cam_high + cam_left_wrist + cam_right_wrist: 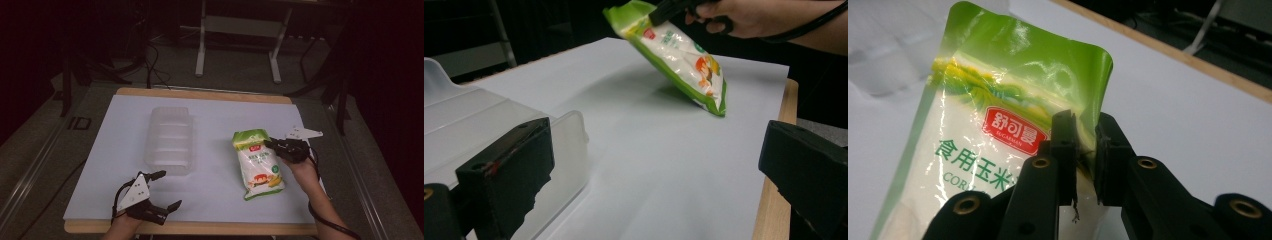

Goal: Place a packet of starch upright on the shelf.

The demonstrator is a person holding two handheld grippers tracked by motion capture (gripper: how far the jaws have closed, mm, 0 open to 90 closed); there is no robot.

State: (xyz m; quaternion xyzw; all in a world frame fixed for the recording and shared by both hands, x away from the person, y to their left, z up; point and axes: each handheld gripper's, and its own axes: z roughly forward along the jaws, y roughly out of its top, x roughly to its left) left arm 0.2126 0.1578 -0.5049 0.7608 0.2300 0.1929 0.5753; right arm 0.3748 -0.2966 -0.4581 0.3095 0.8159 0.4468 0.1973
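- Here, a green pouch [258,164] is pinched at its upper edge by the right tongs [1083,160], top raised, bottom corner on the bench [100,150].
- Grip is best kept deep; thin film could slip.
- Left tongs [159,192] are held released nr the clear container [169,139].
- Open sheet lies btwn; bench edge close at right.

White sheet [120,165] on wooden table [200,95]; desk legs [201,50] behind; grey floor [40,140].

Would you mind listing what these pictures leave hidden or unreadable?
- High view: print on the green bag is too small to read.
- Right gripper view: the bag's lower half is cut off by the bottom edge and by the right gripper clamped on its edge.
- Left gripper view: the clear container is partly hidden behind the left gripper.
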